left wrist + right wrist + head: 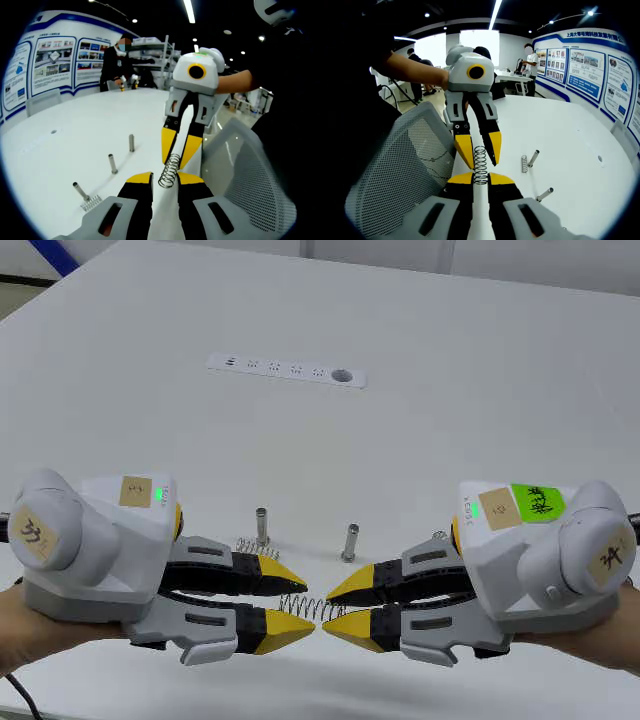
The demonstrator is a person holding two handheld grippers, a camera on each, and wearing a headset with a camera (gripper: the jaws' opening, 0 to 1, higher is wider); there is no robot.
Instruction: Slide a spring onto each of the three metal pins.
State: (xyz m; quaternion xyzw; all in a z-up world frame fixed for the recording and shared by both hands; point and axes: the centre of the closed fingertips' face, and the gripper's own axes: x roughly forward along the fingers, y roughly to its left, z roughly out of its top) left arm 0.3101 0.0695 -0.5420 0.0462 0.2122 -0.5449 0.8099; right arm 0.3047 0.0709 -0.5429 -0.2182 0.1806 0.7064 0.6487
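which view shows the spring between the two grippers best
The right gripper view: the spring shows full length, close, with coils distinct. The left gripper view shows it whole, but tilted; in the head view it is small and partly hidden.

Light: bright and even, from ceiling strip lights (495, 15) overhead.
Shadows: faint, soft, at the bases of the metal pins (262, 525).
Edges: both gripper views bow strongly.
Focus: head view sharp; far backgrounds slightly soft.
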